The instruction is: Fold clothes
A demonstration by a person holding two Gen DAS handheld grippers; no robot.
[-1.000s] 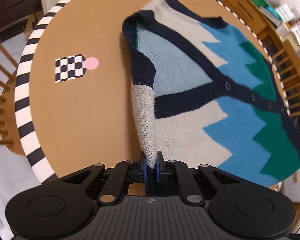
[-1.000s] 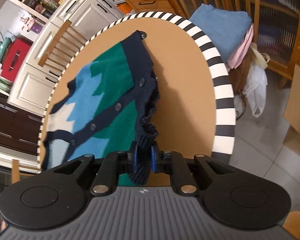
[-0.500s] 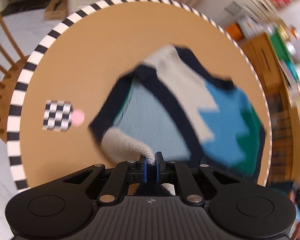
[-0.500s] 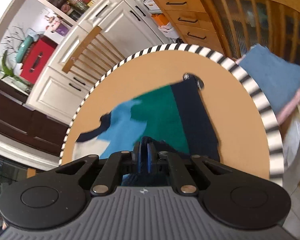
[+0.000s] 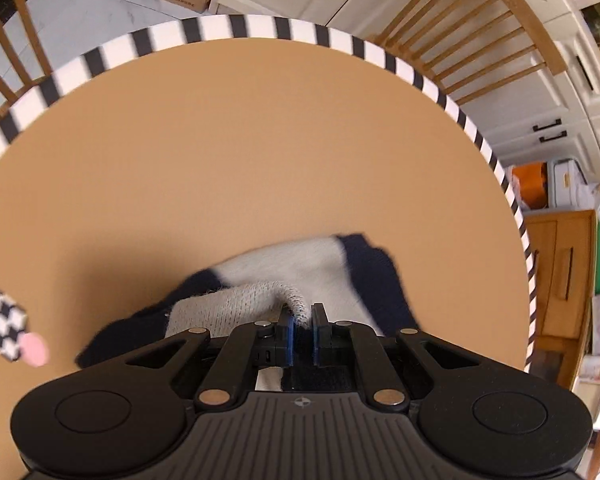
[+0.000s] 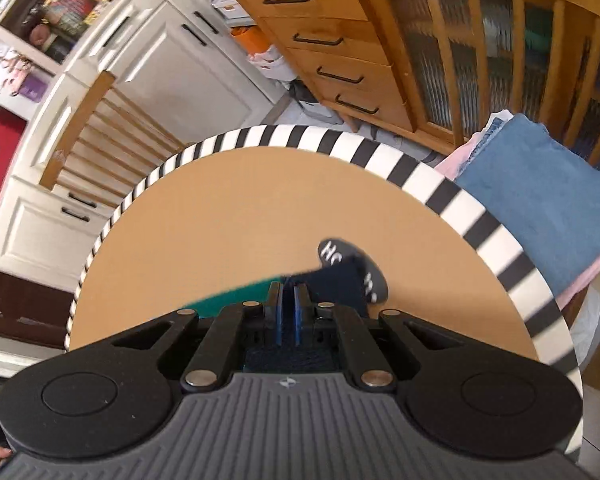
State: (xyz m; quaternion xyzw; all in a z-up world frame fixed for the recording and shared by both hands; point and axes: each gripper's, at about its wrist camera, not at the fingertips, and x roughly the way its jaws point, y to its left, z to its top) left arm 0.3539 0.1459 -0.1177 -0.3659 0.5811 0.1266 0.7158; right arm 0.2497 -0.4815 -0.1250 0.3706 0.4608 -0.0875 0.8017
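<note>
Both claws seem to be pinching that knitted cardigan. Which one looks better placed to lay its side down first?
Probably the left gripper: its cream edge of the cardigan already bunches low over the table. The right gripper pinches the navy edge beside a black round sticker.

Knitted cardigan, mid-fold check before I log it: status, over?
Left gripper shut on cream sleeve of navy, cream and green knitted cardigan. Right gripper shut on its navy hem. Black round sticker beneath; nothing blocking.

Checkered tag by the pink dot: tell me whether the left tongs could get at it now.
Probably not yet: the left tongs are shut on the cardigan. The checkered tag lies uncovered on the table, off to their left.
</note>
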